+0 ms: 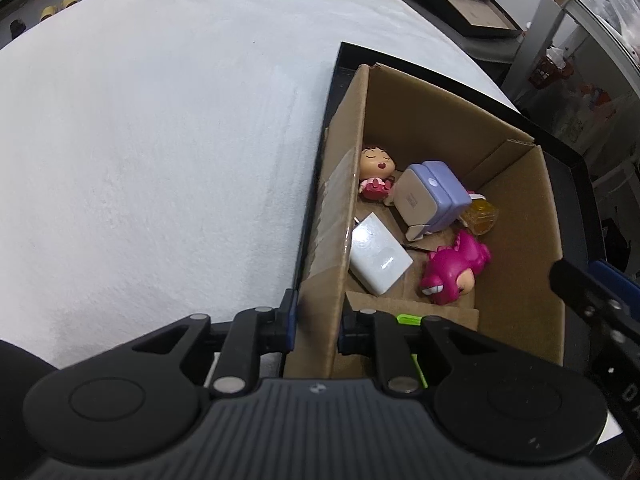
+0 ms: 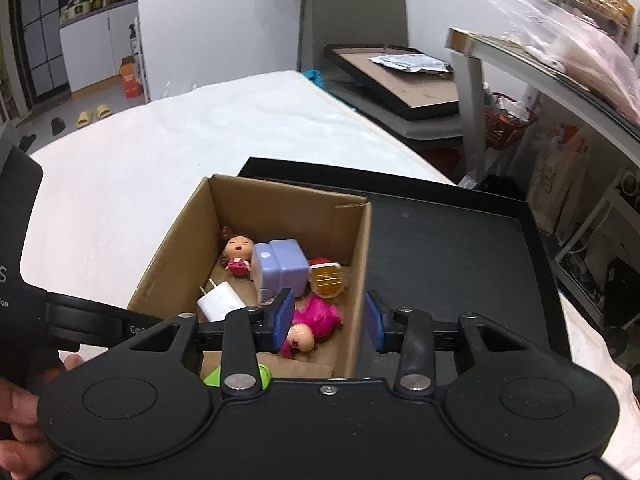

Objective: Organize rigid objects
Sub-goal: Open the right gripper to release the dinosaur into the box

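Cardboard box [image 1: 516, 216] sits in a black tray [image 2: 448, 248] on a white-covered table [image 1: 160, 140]. Left gripper [image 1: 316, 326] is clamped on the box's left wall, lower centre of frame. Right gripper [image 2: 330, 320] is spread, straddling the box's right wall without touching it. Inside the box: doll figure [image 1: 378, 174], lilac case [image 1: 434, 196], white charger [image 1: 380, 258], magenta dinosaur toy [image 1: 454, 266], amber piece [image 1: 480, 216] partly hidden behind the case. Green item [image 2: 236, 374] is mostly covered by the right gripper; identity unclear.

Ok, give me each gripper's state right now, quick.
Left gripper: shut on the cardboard box wall, one finger on each side.
Right gripper: open, straddling the box's other wall, holding nothing.
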The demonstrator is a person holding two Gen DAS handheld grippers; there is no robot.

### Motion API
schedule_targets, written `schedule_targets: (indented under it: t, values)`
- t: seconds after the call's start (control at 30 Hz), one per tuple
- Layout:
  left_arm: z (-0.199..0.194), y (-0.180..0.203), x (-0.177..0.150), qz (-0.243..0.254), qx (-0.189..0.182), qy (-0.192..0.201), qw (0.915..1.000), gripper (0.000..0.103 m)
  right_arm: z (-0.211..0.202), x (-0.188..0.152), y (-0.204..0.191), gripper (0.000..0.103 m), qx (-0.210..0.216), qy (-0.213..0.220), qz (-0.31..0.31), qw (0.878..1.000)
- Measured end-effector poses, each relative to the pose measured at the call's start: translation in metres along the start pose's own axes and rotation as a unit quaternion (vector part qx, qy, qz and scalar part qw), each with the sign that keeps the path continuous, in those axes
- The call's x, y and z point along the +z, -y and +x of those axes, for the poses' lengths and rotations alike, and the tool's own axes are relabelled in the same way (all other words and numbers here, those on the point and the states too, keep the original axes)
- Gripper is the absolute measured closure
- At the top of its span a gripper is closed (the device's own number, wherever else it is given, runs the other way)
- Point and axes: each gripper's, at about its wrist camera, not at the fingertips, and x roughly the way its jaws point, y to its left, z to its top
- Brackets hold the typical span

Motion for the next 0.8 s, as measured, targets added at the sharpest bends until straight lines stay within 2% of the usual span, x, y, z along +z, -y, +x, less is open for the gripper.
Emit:
schedule_targets:
  t: [0.23, 0.47, 0.53, 0.6, 0.67, 0.73, 0.8]
  values:
    - [-0.019, 0.005, 0.001, 0.009, 0.014, 0.012, 0.9998, 0.086, -0.016, -0.002, 0.025, 0.055, -0.001, 0.010, 0.046, 0.999]
    - [-0.050, 0.011, 0.001, 0.016, 0.010, 0.030, 0.9994, 0.084, -0.030, 0.001, 0.045, 0.045, 0.006, 0.021, 0.088, 0.996]
    - [-0.062, 0.017, 0.001, 0.025, 0.008, 0.039, 0.9989, 0.080, -0.037, 0.002, 0.049, 0.038, 0.007, 0.028, 0.094, 0.995]
    - [-0.073, 0.022, 0.001, 0.032, 0.004, 0.046, 0.9984, 0.073, -0.046, 0.002, 0.054, 0.022, 0.009, 0.039, 0.101, 0.994]
    - [-0.087, 0.027, 0.001, 0.038, 0.003, 0.058, 0.9976, 0.062, -0.056, 0.003, 0.058, 0.013, 0.008, 0.051, 0.104, 0.993]
    - [-0.099, 0.031, -0.001, 0.043, 0.009, 0.071, 0.9965, 0.060, -0.066, 0.005, 0.063, 0.002, 0.005, 0.059, 0.107, 0.993]
    - [-0.112, 0.035, -0.003, 0.049, 0.013, 0.082, 0.9953, 0.056, -0.076, 0.005, 0.068, 0.000, -0.001, 0.068, 0.110, 0.992]
